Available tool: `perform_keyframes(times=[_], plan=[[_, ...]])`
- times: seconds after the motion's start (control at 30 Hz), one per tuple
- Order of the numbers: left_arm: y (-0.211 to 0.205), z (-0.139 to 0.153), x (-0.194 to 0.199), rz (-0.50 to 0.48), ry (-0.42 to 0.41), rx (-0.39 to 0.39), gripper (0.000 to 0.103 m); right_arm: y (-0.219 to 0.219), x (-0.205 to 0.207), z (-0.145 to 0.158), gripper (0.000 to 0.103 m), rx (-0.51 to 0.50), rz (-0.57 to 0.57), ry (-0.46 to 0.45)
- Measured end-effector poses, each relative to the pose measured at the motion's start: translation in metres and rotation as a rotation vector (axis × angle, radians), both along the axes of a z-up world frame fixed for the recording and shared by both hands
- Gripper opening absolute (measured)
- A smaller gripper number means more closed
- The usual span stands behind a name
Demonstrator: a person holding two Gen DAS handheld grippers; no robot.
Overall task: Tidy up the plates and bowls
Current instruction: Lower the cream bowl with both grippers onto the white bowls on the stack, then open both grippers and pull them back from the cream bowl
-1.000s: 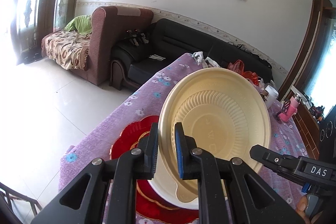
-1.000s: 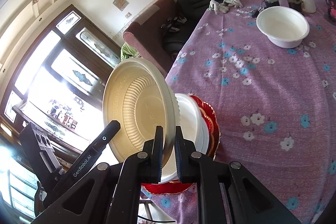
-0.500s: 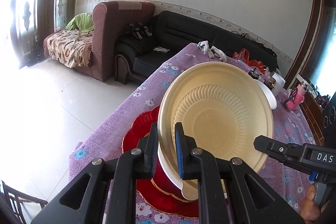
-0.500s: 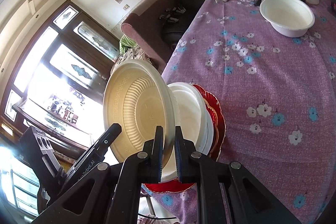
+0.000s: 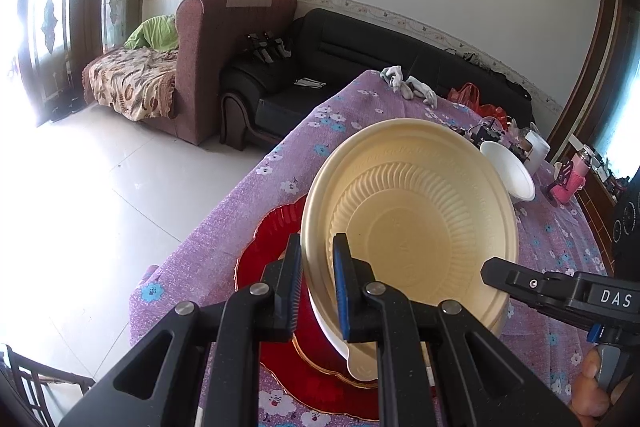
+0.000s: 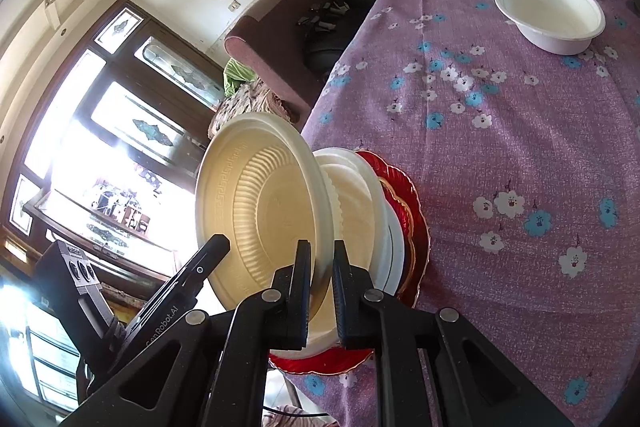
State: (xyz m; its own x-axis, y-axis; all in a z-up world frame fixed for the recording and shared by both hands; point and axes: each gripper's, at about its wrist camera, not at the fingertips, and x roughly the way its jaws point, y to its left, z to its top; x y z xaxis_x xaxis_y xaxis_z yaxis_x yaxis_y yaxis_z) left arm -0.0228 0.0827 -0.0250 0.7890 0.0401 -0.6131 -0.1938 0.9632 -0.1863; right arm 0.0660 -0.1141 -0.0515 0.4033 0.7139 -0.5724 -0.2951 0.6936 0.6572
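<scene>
Left hand-held gripper (image 5: 317,283), marked "GenRobot.AI", and right hand-held gripper (image 6: 322,287), marked "DAS", both pinch cream bowl (image 5: 420,227) rim.

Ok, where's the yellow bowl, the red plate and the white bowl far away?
yellow bowl (image 5: 416,227), left wrist view, ribbed inside.
red plate (image 5: 276,239), left wrist view, bare left rim.
white bowl (image 6: 548,7), right wrist view, inside bottom.

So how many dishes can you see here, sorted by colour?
Cream bowl, held by the left tongs and right tongs: 1
White bowls: 2, the stacked white bowl and the far white bowl
Red plates: 2, the large red plate and the gold-rimmed red plate on it
Total: 5, though the stack's white layers are hard to separate.
</scene>
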Motion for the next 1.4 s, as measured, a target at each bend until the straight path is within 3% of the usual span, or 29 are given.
perform_keyframes(times=[0.57,0.8,0.9,1.03,1.4], plan=[[0.005,0.008,-0.001,-0.029,0.0,-0.027,0.015,-0.005,0.003,-0.002,0.012,0.009,0.013,0.051],[0.001,0.011,-0.002,-0.037,-0.007,-0.035,0.017,-0.011,0.007,-0.009,0.014,0.031,0.024,0.126],[0.001,0.011,0.0,-0.039,-0.004,-0.042,0.017,-0.013,0.006,-0.006,0.015,0.037,0.027,0.125],[0.002,0.012,0.0,-0.035,-0.008,-0.042,0.017,-0.016,0.003,0.001,0.03,0.043,0.044,0.101],[-0.002,0.01,0.003,-0.042,-0.006,-0.022,0.017,-0.034,0.001,0.007,0.031,0.057,-0.001,0.054]])
